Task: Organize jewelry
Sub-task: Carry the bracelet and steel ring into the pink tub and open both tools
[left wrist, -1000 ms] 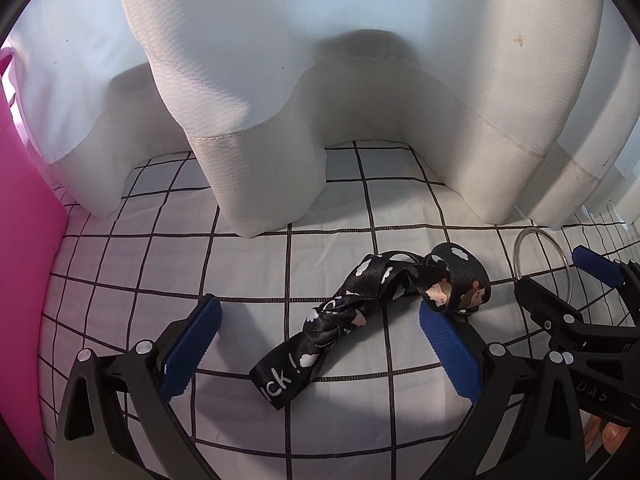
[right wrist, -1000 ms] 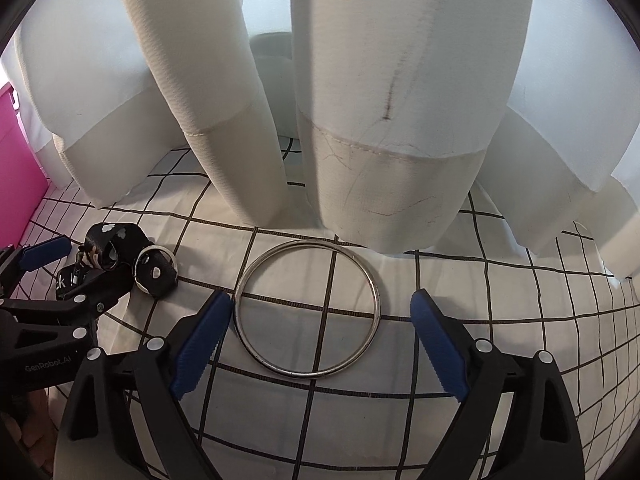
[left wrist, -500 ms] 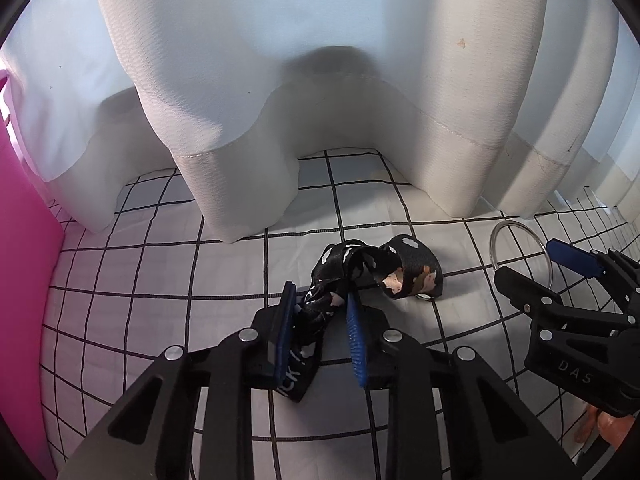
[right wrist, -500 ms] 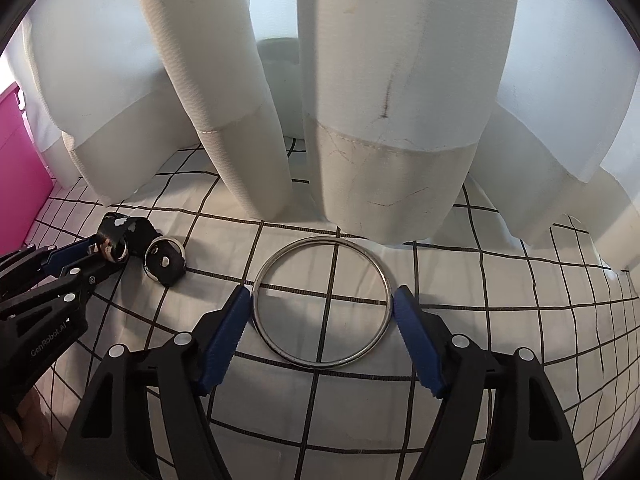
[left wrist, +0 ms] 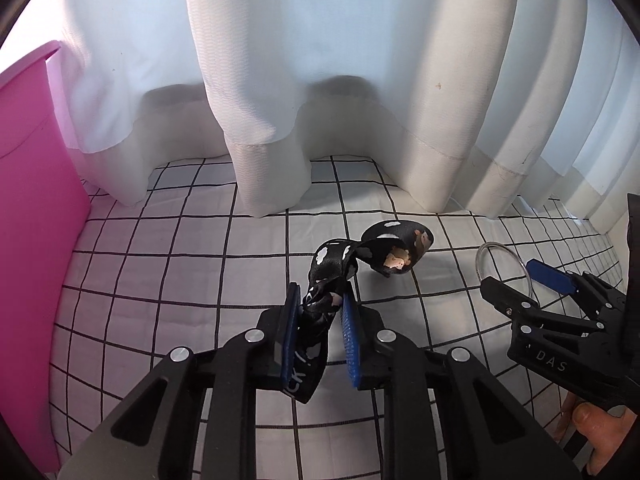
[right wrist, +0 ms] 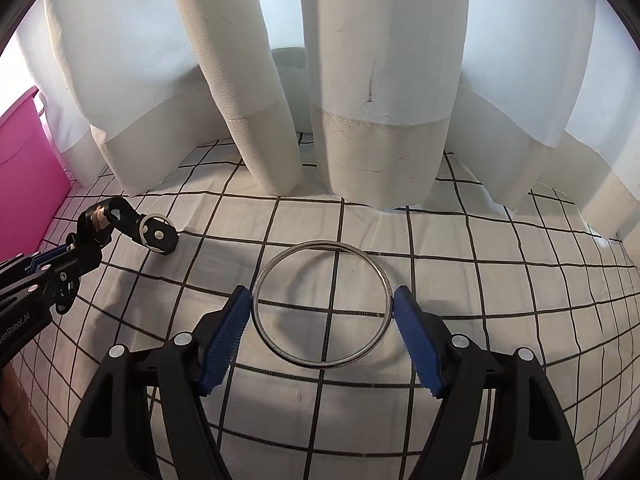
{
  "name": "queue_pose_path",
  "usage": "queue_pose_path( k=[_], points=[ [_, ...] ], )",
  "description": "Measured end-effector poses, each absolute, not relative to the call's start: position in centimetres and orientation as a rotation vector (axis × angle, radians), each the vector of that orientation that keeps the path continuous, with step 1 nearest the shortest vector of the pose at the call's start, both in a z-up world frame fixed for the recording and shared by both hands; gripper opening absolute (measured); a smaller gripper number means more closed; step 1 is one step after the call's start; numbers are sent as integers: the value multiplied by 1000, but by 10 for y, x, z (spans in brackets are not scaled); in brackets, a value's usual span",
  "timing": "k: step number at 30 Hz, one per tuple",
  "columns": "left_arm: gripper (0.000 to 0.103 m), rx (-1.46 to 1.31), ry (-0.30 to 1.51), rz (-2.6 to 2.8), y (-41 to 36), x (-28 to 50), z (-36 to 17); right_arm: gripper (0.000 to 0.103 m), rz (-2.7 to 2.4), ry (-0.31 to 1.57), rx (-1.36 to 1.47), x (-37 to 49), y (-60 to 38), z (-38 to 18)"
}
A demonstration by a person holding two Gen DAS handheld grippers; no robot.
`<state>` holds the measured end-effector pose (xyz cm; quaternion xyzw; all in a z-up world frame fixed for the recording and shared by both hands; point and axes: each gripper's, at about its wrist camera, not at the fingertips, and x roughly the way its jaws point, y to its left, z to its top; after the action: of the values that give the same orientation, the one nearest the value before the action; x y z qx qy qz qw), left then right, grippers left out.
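Strap (left wrist: 320, 316) first: my left gripper (left wrist: 320, 332) has just been closing and its blue pads now pinch the black printed strap near its lettered end, the far looped end trailing toward the white curtain (left wrist: 340, 80); I'd lift slowly so the loop and its small ring (right wrist: 154, 227) clear the checked cloth (left wrist: 160, 264) without snagging. My right gripper (right wrist: 322, 328) has just been closing too; its pads sit at opposite sides of the metal bangle (right wrist: 322, 304), seemingly pressing its rim, so I judge it held across its width; I'd keep the grip level or the hoop may slip. The strap's long axis runs from the pads up and rightward in the left view; the bangle appears roughly flat over the cloth, to the strap's right; the pink bin (left wrist: 32, 200) stands at far left.
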<state>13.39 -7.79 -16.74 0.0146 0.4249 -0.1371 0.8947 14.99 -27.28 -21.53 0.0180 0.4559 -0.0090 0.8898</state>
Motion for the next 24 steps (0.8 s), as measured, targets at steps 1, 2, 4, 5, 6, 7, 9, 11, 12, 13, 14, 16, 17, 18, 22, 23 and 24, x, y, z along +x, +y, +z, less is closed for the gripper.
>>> queue_pose_path(
  k=[1, 2, 4, 5, 6, 7, 9, 11, 12, 13, 14, 16, 17, 18, 22, 23, 24],
  points=[
    [20, 26, 879, -284, -75, 131, -165, 71, -17, 942, 43, 145, -272, -213],
    [20, 24, 877, -283, -71, 128, -162, 71, -16, 939, 47, 141, -270, -210],
    [20, 18, 872, -281, -66, 124, -159, 71, -13, 930, 49, 130, -265, -203],
    [20, 14, 872, -281, -61, 125, -159, 71, -11, 925, 48, 125, -262, -199],
    [20, 11, 870, -279, -58, 121, -155, 71, -10, 919, 48, 119, -259, -195],
    [20, 9, 867, -276, -54, 117, -152, 71, -8, 914, 47, 114, -257, -191],
    [20, 0, 862, -274, -50, 113, -145, 71, -3, 905, 49, 106, -250, -180],
    [20, -6, 850, -271, -44, 105, -136, 71, 3, 893, 43, 101, -246, -166],
    [20, -6, 842, -271, -42, 102, -131, 71, 7, 885, 38, 100, -241, -159],
    [20, -9, 833, -270, -38, 98, -124, 71, 11, 877, 34, 95, -237, -152],
    [20, -12, 823, -269, -33, 94, -116, 71, 17, 868, 28, 93, -234, -141],
    [20, -16, 795, -266, -25, 86, -99, 71, 29, 848, 20, 88, -227, -123],
    [20, -18, 779, -267, -20, 82, -90, 71, 36, 837, 15, 87, -220, -113],
    [20, -21, 764, -267, -15, 79, -82, 71, 43, 823, 9, 89, -211, -107],
    [20, -29, 693, -252, 6, 66, -40, 71, 88, 756, 3, 84, -186, -67],
    [20, -33, 675, -246, 13, 62, -29, 71, 104, 735, 3, 83, -179, -57],
    [20, -41, 659, -241, 20, 60, -18, 71, 121, 713, 2, 82, -171, -47]
  ],
)
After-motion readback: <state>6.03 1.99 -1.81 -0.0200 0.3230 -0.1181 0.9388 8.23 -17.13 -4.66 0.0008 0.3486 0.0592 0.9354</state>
